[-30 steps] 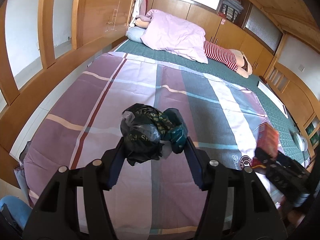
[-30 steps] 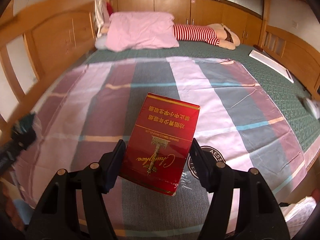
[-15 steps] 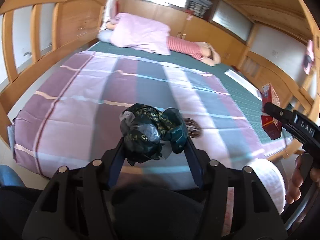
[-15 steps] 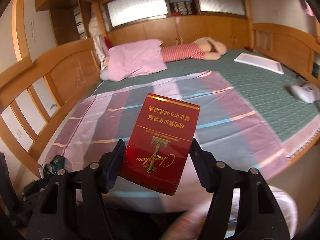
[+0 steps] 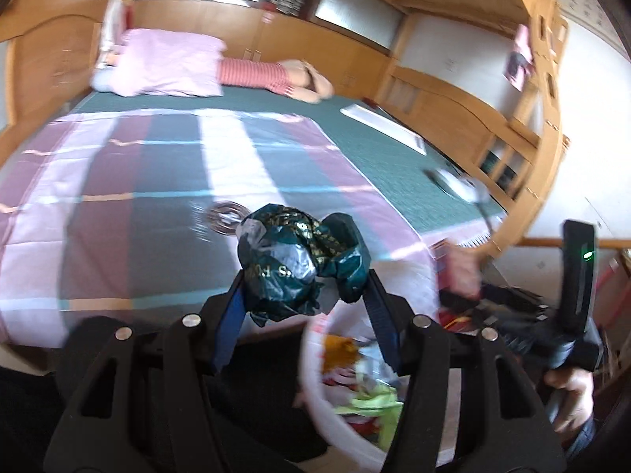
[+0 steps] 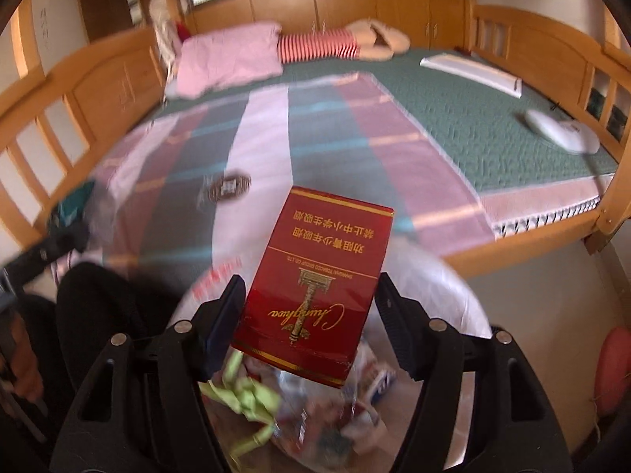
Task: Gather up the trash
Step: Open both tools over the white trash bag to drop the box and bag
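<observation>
My left gripper is shut on a crumpled dark green plastic bag, held above the near rim of a white trash bin that has several scraps inside. In the right wrist view a red cigarette carton stands between the jaws of my right gripper, over the bin's clear liner. Those jaws are opening: a narrow gap shows at the right pad. Yellow-green scraps lie in the bin below the carton. The green bag appears blurred at the left edge.
Behind the bin is a bed with a striped sheet, a green mattress cover and a wooden frame. A pink pillow lies at its head. Dark-clothed legs are left of the bin, a pink ball right.
Both grippers swung from over the bed to above the trash bin, which has come into view beneath them. The right jaws have spread slightly around the red carton.
</observation>
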The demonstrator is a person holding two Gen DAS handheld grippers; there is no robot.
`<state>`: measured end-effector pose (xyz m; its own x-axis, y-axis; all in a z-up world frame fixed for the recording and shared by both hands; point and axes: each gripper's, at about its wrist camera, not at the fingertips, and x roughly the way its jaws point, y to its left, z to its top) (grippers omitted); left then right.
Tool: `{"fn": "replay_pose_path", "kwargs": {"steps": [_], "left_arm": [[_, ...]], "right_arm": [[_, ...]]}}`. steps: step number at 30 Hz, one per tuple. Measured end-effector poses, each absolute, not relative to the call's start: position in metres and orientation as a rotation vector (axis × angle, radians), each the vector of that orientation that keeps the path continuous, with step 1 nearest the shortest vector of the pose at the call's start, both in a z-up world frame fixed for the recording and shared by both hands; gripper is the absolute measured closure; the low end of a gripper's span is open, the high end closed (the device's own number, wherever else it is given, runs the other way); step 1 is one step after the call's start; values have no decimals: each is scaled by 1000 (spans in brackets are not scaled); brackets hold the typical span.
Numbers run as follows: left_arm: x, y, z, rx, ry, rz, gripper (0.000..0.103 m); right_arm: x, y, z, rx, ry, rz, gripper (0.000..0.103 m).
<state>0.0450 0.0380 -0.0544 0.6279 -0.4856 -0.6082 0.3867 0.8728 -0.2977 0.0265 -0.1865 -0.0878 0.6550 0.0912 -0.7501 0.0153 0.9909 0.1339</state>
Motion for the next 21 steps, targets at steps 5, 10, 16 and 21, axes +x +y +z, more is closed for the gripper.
{"fn": "replay_pose_path", "kwargs": {"steps": [5,10,16,21], "left_arm": [[35,1,-65,-111,796,-572,45],[27,-32,-75,-46,835,-656,43],[20,-54,-89,7,894,-727,27],[16,-50,-84,26,858,-652,9]], "right_arm": [[10,-210,-88,153,836,-2,19],[-14,-253,-61,287,690,-63,17],[-33,-265,-38,286,547,-96,6],[-36,-259,-34,249,503,-111,4]]}}
